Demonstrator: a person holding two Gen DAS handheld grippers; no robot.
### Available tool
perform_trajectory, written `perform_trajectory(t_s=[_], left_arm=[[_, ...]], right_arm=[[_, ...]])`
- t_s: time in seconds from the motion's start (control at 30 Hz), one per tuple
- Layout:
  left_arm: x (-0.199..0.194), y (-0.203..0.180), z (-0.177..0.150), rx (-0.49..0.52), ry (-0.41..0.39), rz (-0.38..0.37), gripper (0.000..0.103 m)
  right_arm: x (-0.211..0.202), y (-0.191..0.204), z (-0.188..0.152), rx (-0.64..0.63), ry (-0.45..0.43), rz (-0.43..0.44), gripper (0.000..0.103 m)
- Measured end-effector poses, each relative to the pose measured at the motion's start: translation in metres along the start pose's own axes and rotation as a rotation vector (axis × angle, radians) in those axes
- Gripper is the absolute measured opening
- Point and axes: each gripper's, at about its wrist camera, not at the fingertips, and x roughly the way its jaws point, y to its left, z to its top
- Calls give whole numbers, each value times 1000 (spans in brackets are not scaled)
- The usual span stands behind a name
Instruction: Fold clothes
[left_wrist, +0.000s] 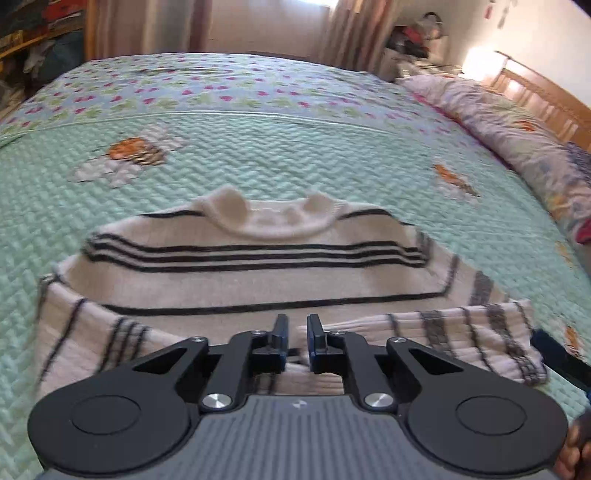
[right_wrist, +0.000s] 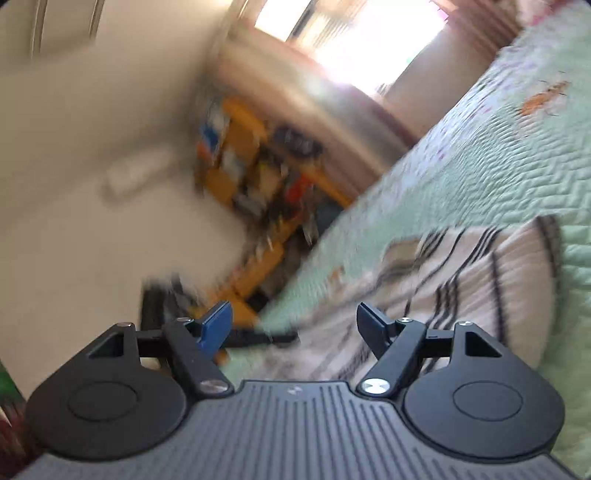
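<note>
Mint-green quilted bedding (left_wrist: 280, 162) carries the striped sweater (left_wrist: 251, 266), lying flat with both sleeves folded across its lower part. At left, the left gripper (left_wrist: 297, 334) has its jaws nearly together over the sleeve fabric, possibly pinching it, though I cannot tell; a weak bite could let the fold slip. At right, the right gripper (right_wrist: 293, 325) gapes wide, holding nothing, tilted and blurred, and could snag and drag the sweater.

It was a home bedroom. A bed (left_wrist: 332, 155) under a quilted green floral bedspread (left_wrist: 258, 92) filled the view, with a wooden headboard (left_wrist: 546, 96), window curtains (left_wrist: 347, 33), and cluttered yellow shelves (right_wrist: 255, 173) nearby.
</note>
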Motion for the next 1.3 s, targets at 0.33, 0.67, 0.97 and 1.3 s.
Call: perform_trajectory(t_s=[0.33,0.67,0.97,1.3], left_arm=[[30,-21,-5,33,67,4,46],[44,-48,-23,200,97,114,50],[45,-93,-34,426,84,249,19],[46,-102,-38,459,82,291,17]], right_arm=[[5,-19,-2,83,-31,-35,78],[6,-14,-10,31,9,-77,79],[11,-6,-14,-41,35,-126,79],[12,-7,-14,-43,35,-142,79]])
